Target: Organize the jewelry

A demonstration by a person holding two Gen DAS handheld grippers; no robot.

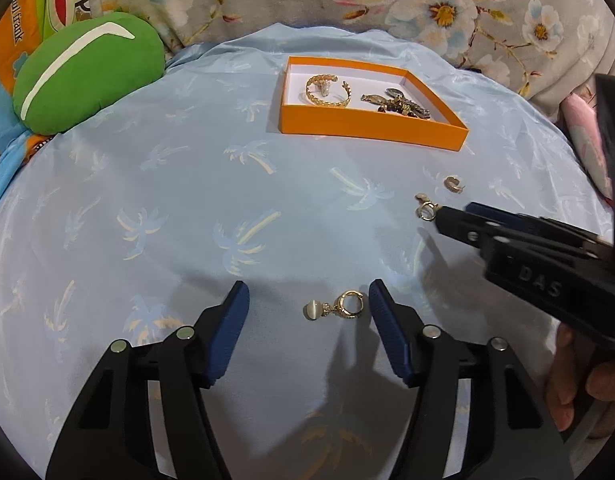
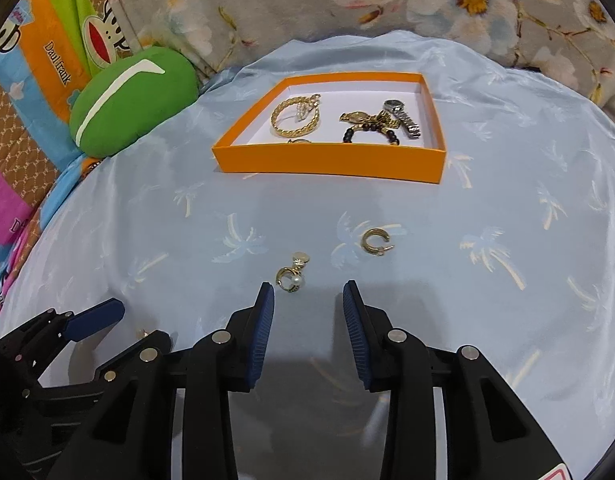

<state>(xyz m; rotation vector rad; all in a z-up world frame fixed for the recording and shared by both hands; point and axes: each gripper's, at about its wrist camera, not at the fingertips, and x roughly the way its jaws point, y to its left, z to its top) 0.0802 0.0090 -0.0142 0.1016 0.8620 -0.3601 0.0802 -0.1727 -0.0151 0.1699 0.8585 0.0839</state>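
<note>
An orange box (image 1: 371, 130) (image 2: 327, 164) on the pale blue cloth holds a gold bracelet (image 1: 327, 90) (image 2: 295, 120), a watch (image 2: 403, 116) and a dark bead bracelet (image 2: 369, 130). My left gripper (image 1: 307, 300) is open, with a gold drop earring (image 1: 339, 307) lying between its fingertips. My right gripper (image 2: 308, 292) is open and empty, just behind a gold pearl earring (image 2: 291, 274) (image 1: 425, 208). A gold hoop earring (image 2: 374, 242) (image 1: 452, 183) lies farther right. The right gripper also shows in the left wrist view (image 1: 455, 220).
A green cushion (image 1: 83, 72) (image 2: 135, 100) lies at the far left beside colourful printed fabric. Floral grey fabric (image 1: 427, 4) backs the cloth. The left gripper's finger (image 2: 95, 318) shows at the lower left of the right wrist view.
</note>
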